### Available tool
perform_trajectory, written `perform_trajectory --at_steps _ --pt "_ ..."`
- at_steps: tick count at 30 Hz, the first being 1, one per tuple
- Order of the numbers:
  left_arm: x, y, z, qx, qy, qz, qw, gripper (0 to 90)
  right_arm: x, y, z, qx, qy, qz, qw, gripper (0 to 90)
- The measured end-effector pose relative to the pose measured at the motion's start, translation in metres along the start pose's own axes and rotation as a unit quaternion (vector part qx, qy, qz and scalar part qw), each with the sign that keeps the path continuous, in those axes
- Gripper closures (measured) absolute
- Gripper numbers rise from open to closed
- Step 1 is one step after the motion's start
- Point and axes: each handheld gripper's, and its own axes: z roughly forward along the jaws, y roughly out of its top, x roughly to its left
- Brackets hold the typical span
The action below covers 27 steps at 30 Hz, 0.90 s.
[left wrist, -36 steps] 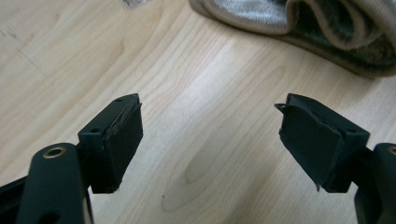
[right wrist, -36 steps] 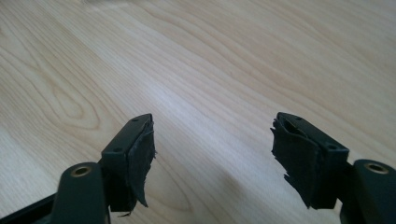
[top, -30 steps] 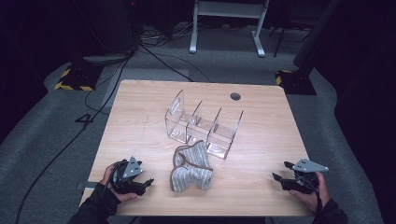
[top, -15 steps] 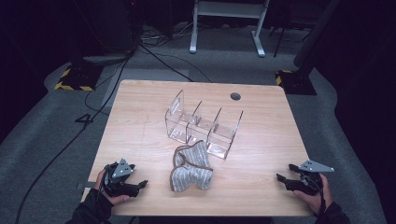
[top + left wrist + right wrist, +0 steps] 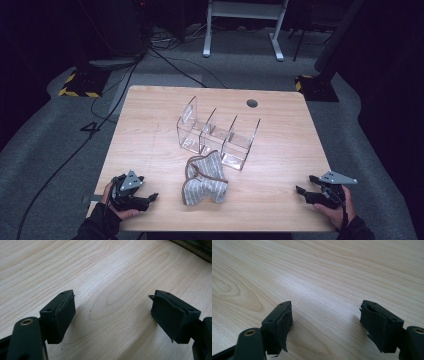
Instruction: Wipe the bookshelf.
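Left gripper (image 5: 150, 198) and right gripper (image 5: 301, 191) both agape over bare table (image 5: 150, 130), grey cloth (image 5: 204, 180) between, its folds indistinct

Lit from overhead: bright table (image 5: 150, 130), dark surround from 9 through 3 o'clock; soft glare, short shadows, close-ups sharp.

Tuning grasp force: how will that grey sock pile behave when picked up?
The socks lie crumpled and folded over, so probably floppy: they will likely sag and drape from one pinch. Knit fabric suggests light and not slippery. Two pieces seem loosely stacked, so one may drop away.
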Motion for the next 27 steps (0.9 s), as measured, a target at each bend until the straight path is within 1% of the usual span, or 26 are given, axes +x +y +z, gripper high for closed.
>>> perform_trajectory --at_steps 14,27 --pt "0.0003 0.0002 0.0005 -0.002 0.001 -0.003 1.0 19.9 -0.0008 0.0023 0.0028 0.001 -0.004 0.002 1.0 24.8" --pt "0.0008 0.0004 0.0004 0.0 0.002 -0.003 1.0 19.9 -0.0017 0.0033 0.004 0.0 -0.003 0.0 1.0 24.8"
